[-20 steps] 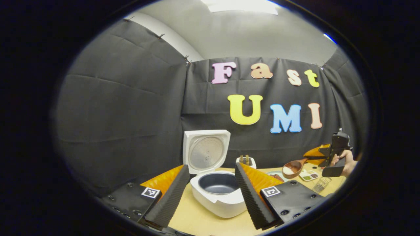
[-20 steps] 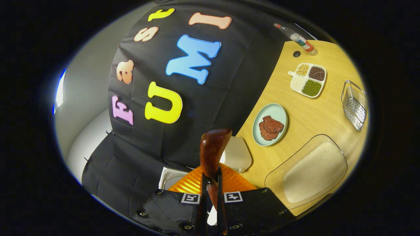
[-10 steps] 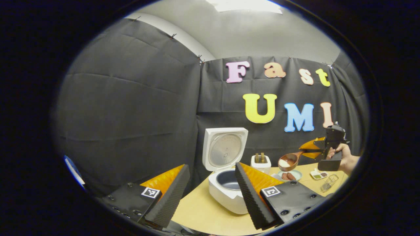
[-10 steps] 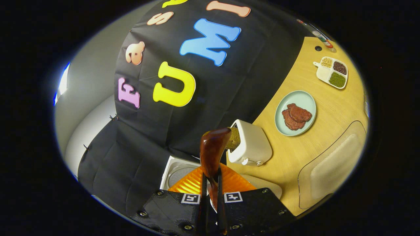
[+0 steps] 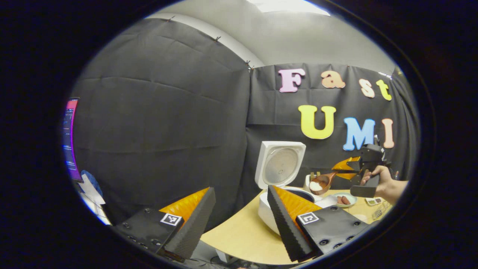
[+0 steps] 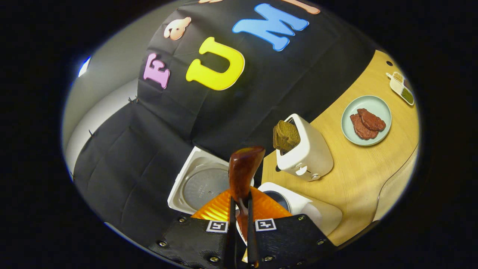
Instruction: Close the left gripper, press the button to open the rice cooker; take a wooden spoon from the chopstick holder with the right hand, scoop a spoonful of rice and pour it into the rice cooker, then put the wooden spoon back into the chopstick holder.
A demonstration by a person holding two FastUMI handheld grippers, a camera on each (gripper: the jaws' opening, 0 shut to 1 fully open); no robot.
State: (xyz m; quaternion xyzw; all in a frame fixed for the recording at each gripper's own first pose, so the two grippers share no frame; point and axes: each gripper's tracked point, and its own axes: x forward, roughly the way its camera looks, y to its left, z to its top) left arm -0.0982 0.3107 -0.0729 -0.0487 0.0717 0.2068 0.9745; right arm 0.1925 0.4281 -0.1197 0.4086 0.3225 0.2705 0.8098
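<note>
Your right tool (image 6: 239, 213) is clenched on the brown wooden spoon (image 5: 322, 182), its rice-filled bowl held above the open white rice cooker (image 5: 269, 209) on the tabletop (image 5: 239, 235). Your left tool (image 5: 239, 220) is released, grasping nothing.

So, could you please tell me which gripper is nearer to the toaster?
Right. The right gripper, shut on the wooden spoon, hangs just beside the toaster; the left gripper sits farther back, across the rice cooker.

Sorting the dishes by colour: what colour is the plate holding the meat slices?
Pale mint green; the plate shows best in the right gripper view.
</note>
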